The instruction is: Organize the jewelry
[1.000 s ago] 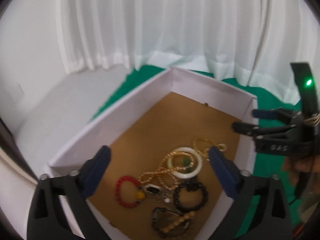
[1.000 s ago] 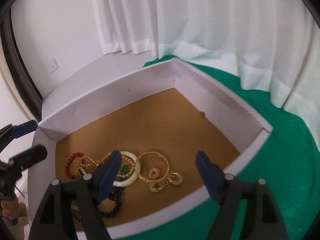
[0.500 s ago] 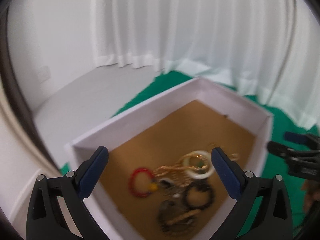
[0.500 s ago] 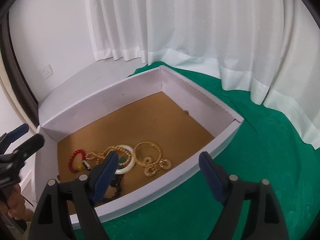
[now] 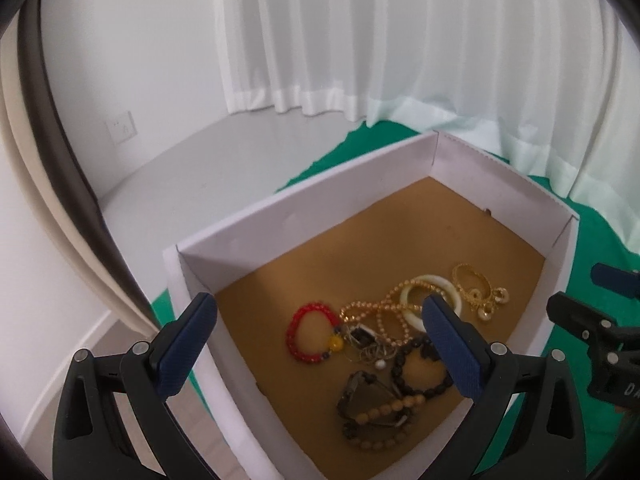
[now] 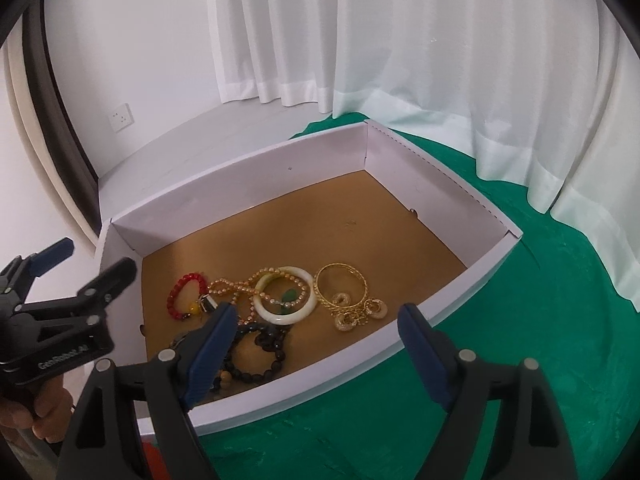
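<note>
A white cardboard box (image 5: 300, 220) with a brown floor holds a heap of jewelry. In it lie a red bead bracelet (image 5: 310, 332), a gold bead chain (image 5: 376, 312), a white jade bangle (image 5: 430, 300), a gold bangle (image 5: 472, 284), a black bead bracelet (image 5: 420, 368) and tan beads (image 5: 380, 412). My left gripper (image 5: 320, 344) hangs open above the box's near left corner, holding nothing. My right gripper (image 6: 318, 350) is open and empty over the front wall of the box (image 6: 240, 184), above the bangle (image 6: 284, 296) and gold bangle (image 6: 340, 284). The left gripper (image 6: 94, 258) shows at the left edge.
The box sits on a green cloth (image 6: 520, 320) over a grey surface. White curtains (image 6: 440, 60) hang close behind and to the right. A wall socket (image 6: 120, 117) is at the back left. A hand (image 6: 24, 408) holds the left gripper's handle.
Both grippers have drawn back from the box, so more of it shows. The right one rose from over the jewelry to the front wall. The left one rolled and shifted left.
</note>
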{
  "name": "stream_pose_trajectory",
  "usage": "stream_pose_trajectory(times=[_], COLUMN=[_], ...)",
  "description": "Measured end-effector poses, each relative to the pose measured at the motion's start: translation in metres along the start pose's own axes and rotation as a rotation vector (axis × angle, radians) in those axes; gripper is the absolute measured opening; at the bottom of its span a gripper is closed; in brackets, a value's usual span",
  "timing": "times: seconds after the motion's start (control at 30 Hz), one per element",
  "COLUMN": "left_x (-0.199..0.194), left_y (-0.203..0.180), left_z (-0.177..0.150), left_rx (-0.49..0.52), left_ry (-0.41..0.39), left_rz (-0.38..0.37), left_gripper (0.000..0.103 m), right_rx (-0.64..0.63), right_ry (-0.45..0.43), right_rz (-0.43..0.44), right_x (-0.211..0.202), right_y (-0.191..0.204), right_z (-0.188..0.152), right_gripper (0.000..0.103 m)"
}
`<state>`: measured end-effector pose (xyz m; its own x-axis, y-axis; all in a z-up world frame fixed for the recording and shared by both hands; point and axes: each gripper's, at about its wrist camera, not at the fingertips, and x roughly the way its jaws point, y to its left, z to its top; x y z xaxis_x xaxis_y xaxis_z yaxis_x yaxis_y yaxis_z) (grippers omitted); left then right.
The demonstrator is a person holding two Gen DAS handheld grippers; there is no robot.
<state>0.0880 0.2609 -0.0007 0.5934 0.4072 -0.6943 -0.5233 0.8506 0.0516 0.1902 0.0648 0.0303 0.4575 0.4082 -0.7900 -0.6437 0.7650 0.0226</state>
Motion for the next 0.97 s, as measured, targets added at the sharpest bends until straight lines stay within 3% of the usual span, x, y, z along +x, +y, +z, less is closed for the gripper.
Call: stream_pose_trajectory(times=[0.97], left_x=[0.003], left_y=[-0.003], left_z=[-0.007], left_rx=[0.005], left_ry=[0.035], left_rz=[-0.048], left_gripper=[0.102], right_rx=[-0.068], right_ry=[0.031], right_rz=[-0.047], right_x=[0.008], right_y=[0.022], right_z=[-0.007], right_gripper=[0.084])
